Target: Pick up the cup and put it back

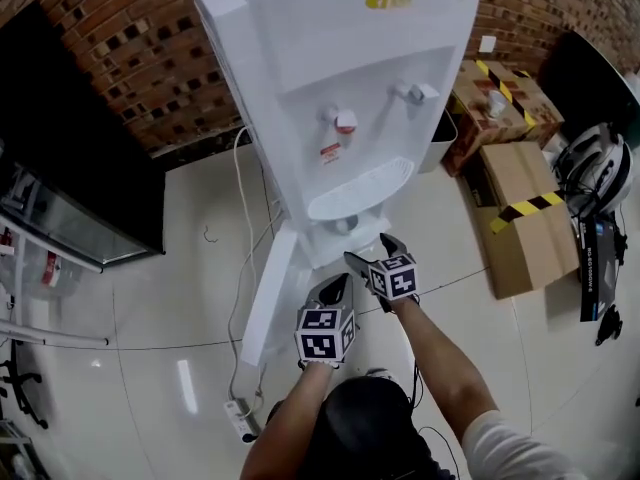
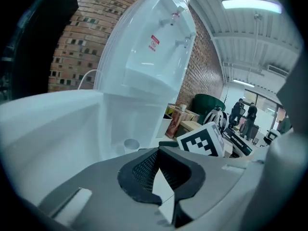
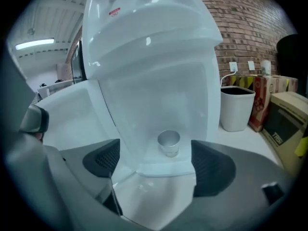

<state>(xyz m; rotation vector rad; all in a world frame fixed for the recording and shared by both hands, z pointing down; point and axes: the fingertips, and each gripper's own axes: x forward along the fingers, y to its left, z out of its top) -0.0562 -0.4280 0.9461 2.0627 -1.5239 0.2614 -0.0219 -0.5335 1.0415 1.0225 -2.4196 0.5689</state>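
Pick-up step, not yet gripping. Cup [image 3: 169,141] is sitting mid-floor in the water dispenser [image 3: 149,57] cabinet. Right gripper [image 3: 156,166] is facing it, jaws spread and empty. Left gripper [image 2: 161,177] is idling, jaws together on nothing. Next, I'd say: straddle the cup, then clamp.

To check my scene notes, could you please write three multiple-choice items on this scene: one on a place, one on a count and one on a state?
1. Where is the small silver metal cup?
A) in the open lower compartment of the tall white plastic water dispenser
B) on top of it
C) outside, beside it

2. How many taps are on the dispenser's front?
A) one
B) two
C) four

3. How do the right gripper's jaws stand?
A) shut on the cup
B) shut, empty
C) wide apart

Answers:
1 A: the cup stands inside the low recess.
2 B: one red-tipped tap and one white tap show.
3 C: both pads stand clear of the cup beyond them.
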